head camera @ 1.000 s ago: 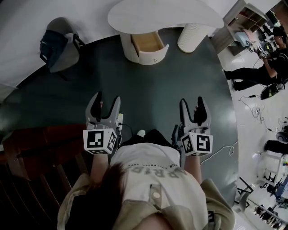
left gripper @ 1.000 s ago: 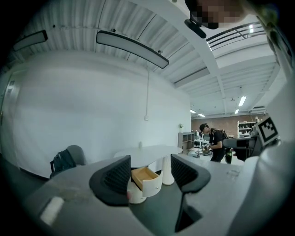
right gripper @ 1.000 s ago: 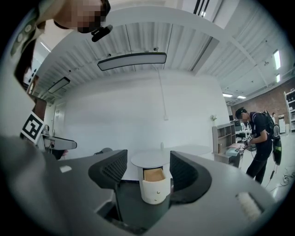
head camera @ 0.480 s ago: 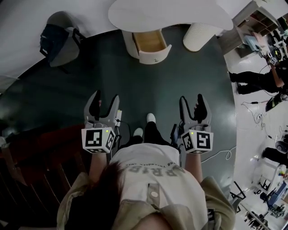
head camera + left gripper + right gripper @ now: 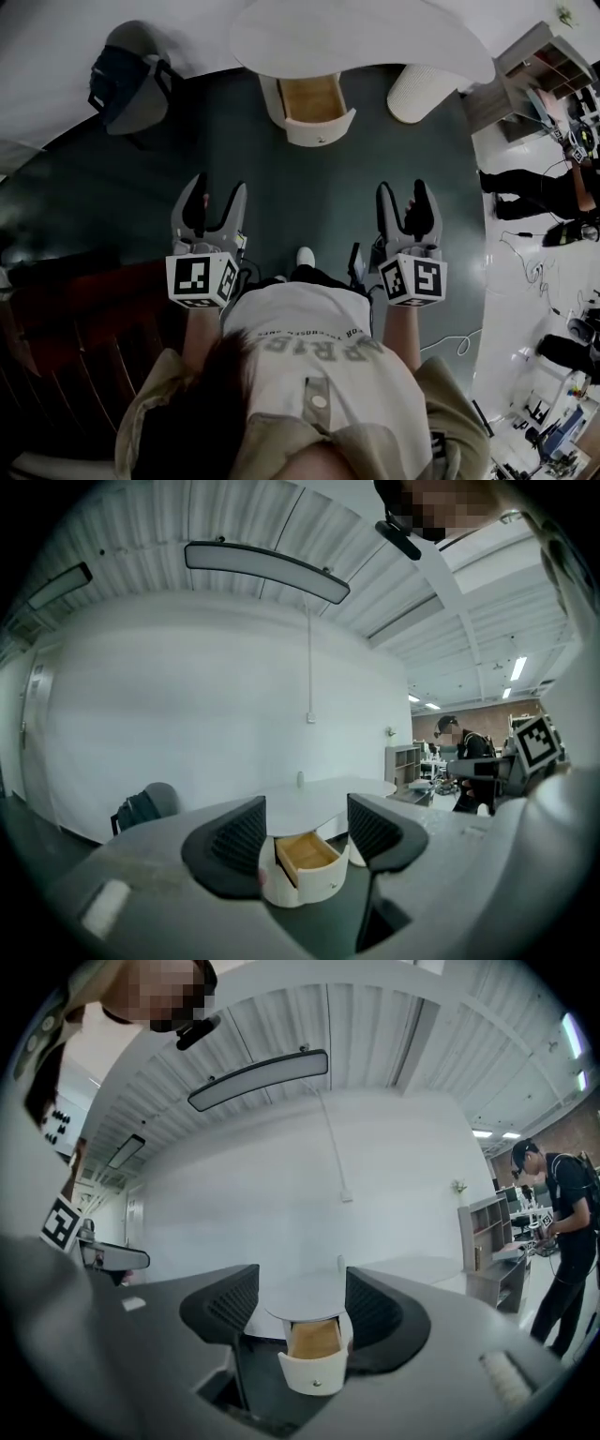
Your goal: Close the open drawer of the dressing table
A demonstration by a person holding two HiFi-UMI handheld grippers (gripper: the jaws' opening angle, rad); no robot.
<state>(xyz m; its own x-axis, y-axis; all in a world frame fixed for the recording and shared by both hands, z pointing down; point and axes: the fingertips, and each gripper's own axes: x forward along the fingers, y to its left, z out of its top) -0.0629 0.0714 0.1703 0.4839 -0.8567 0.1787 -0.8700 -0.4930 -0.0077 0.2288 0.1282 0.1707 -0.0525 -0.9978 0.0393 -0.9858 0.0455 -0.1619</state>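
1. Dark green floor [image 5: 309,197] runs up to a plain white wall, with a paler floor off to the right.
2. One dressing table [image 5: 375,42] stands at the wall, its white curved top over one ribbed round leg [image 5: 422,92].
3. One drawer [image 5: 314,117] sticks out of the table's rounded base, pulled open, its wooden inside bare and one small knob [image 5: 322,139] on its white front.
4. Two grippers are held side by side, well apart from the drawer, with open floor between.
5. Left gripper [image 5: 218,192]: jaws spread, nothing between them; the drawer shows far off through the gap.
6. Right gripper [image 5: 404,197]: jaws likewise spread and holding nothing.
7. One grey chair [image 5: 141,108] with one dark bag [image 5: 117,80] on it stands left of the table.
8. One shelf unit [image 5: 544,56] and one person in black [image 5: 534,178] are off to the right.
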